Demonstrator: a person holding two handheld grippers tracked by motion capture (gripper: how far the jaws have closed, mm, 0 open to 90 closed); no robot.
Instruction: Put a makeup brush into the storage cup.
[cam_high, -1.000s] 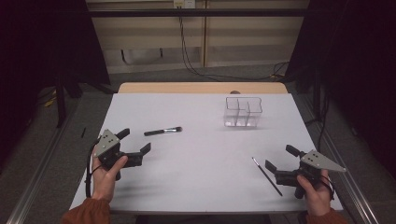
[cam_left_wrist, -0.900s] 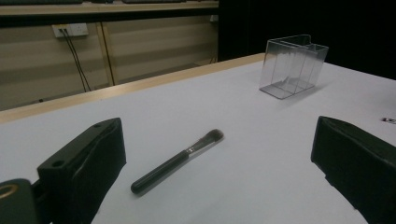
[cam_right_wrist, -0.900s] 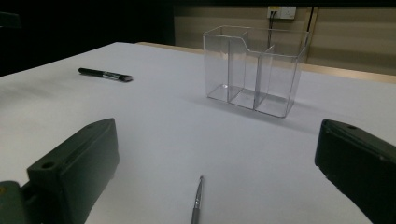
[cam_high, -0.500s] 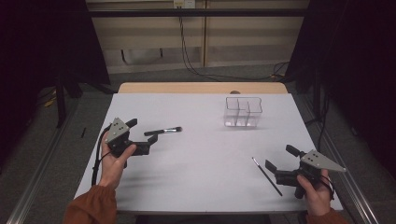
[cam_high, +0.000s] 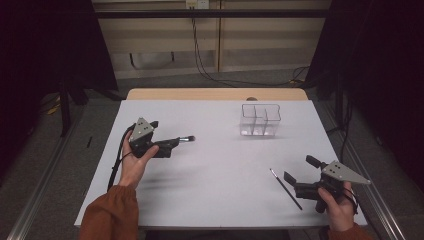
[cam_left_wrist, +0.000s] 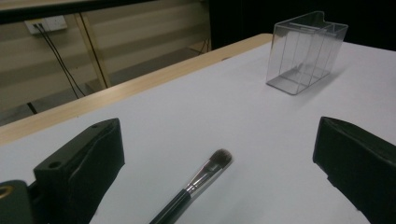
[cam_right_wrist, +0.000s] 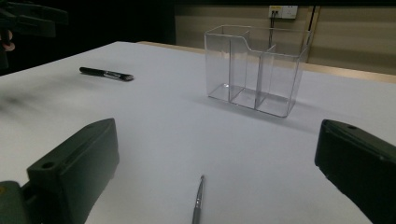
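1. The makeup brush (cam_left_wrist: 198, 184) lies flat on the white table (cam_high: 220, 195), on its left half, with the bristle tip pointing toward the clear organizer (cam_high: 260, 120).
2. In the left gripper view we see this brush between our two black jaws, its dark handle running down out of the bottom edge and its silver ferrule and brown bristles ahead of us.
3. Our left gripper (cam_high: 170, 145) stands with its jaws spread wide, one on each side of the brush, and neither jaw touches it; it grasps nothing.
4. From the high view, the left gripper sits low over the handle end, and the bristle end (cam_high: 189, 138) sticks out beyond the jaws.
5. Our right gripper (cam_high: 296, 175) rests near the table's right front corner, jaws wide apart and empty.
6. A second, thin brush (cam_high: 286, 188) lies just beside the right gripper, on its left, slanting toward the near edge; in the right gripper view its tip shows between the jaws, untouched.
7. The organizer stands upright on the far right part of the table, well apart from both brushes, and its compartments look empty.
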